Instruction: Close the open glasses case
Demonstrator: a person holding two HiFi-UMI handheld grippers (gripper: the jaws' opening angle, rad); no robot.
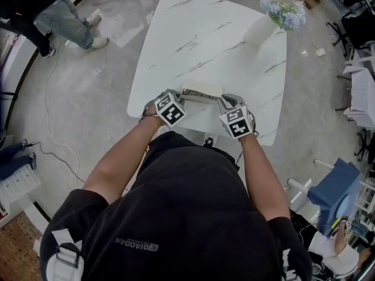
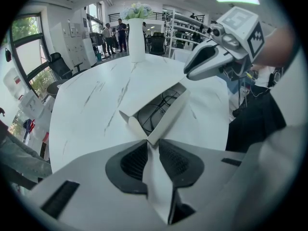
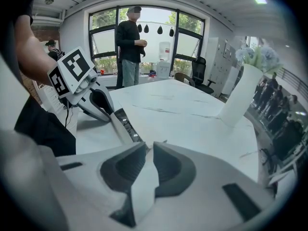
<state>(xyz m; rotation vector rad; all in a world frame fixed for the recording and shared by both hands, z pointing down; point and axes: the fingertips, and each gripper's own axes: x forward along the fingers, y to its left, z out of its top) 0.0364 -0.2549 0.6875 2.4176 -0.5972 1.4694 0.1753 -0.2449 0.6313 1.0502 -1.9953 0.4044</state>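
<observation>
Indoors, glasses case [image 1: 201, 92] on veined table [image 1: 205, 34]

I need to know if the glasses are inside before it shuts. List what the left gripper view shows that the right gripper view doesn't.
Only the left gripper view: the glasses case seen into its open side, dark-framed glasses lying inside, and the right tool at its far end.
Only the right gripper view: the left tool, the case edge-on with its inside hidden, and a standing person.
Both: the white table, the vase of flowers, and that view's own tool shut on an end of the case.
</observation>
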